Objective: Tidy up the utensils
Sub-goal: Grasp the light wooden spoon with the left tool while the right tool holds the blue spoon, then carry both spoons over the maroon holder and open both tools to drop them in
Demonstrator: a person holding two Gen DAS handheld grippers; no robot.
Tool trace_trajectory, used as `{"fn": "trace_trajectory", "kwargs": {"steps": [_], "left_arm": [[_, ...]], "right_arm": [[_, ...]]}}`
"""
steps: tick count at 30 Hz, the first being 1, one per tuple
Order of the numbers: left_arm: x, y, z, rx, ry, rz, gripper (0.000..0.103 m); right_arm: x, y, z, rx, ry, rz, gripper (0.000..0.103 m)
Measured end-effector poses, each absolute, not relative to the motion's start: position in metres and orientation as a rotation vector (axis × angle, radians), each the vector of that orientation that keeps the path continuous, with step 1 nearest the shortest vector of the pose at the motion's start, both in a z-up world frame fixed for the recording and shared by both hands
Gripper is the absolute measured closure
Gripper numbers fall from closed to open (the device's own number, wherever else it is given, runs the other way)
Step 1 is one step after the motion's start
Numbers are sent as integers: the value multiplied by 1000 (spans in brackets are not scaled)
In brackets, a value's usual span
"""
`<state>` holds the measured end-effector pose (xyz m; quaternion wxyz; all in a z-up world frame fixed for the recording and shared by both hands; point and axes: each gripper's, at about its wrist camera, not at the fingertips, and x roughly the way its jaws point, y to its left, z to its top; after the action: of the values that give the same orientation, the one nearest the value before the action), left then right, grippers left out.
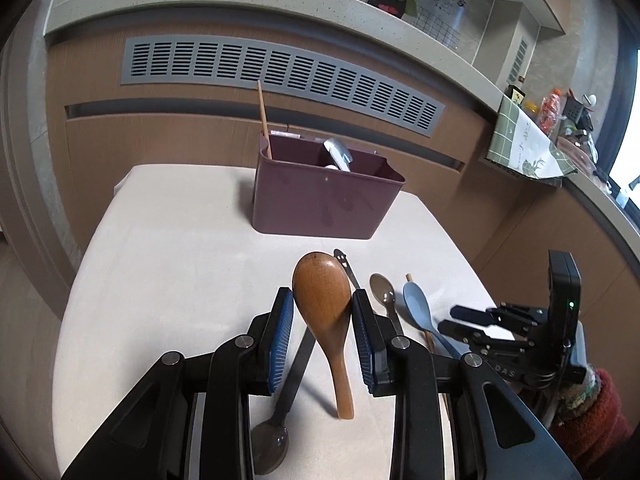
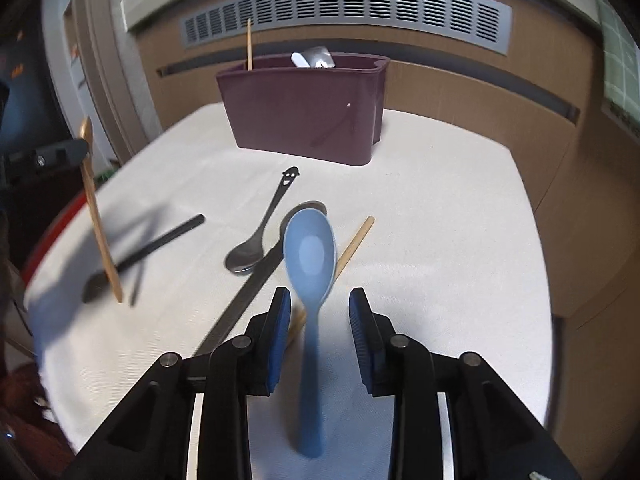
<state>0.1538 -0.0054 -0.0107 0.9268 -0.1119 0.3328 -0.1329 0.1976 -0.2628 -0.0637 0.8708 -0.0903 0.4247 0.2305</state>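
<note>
My left gripper (image 1: 322, 300) is shut on a wooden spoon (image 1: 324, 312), bowl up, lifted off the white table (image 1: 168, 264); the same spoon shows at the left of the right wrist view (image 2: 98, 216). My right gripper (image 2: 319, 300) stands open around a blue spoon (image 2: 310, 256) that lies between its fingers; its pads do not touch it. The maroon utensil holder (image 1: 320, 196) (image 2: 308, 108) stands at the back of the table with a chopstick (image 1: 264, 120) and a metal utensil (image 1: 339, 154) in it.
On the table lie a smiley-handled metal spoon (image 2: 260, 236), a dark-handled spoon (image 2: 140, 256), a long grey-handled spoon (image 2: 248, 292), a chopstick (image 2: 354, 246). A wooden wall with a grey vent (image 1: 280, 76) rises behind. A cluttered counter (image 1: 560, 136) is at the right.
</note>
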Motion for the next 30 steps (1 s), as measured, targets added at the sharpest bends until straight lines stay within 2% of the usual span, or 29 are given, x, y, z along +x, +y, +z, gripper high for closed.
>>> {"fn": "trace_trajectory", "kwargs": {"steps": [5, 10, 18, 21, 30], "left_arm": [[152, -7, -13, -219, 695, -277, 72], [153, -1, -17, -232, 710, -265, 72], [157, 1, -22, -246, 728, -258, 72], [156, 1, -19, -238, 722, -256, 72], [149, -8, 6, -183, 648, -254, 72]], "right_arm": [[214, -247, -56, -221, 843, 541, 71], [236, -244, -64, -162, 896, 551, 68], [237, -227, -79, -229, 930, 502, 68], [232, -225, -80, -261, 933, 491, 71], [210, -247, -29, -171, 783, 432, 72]]}}
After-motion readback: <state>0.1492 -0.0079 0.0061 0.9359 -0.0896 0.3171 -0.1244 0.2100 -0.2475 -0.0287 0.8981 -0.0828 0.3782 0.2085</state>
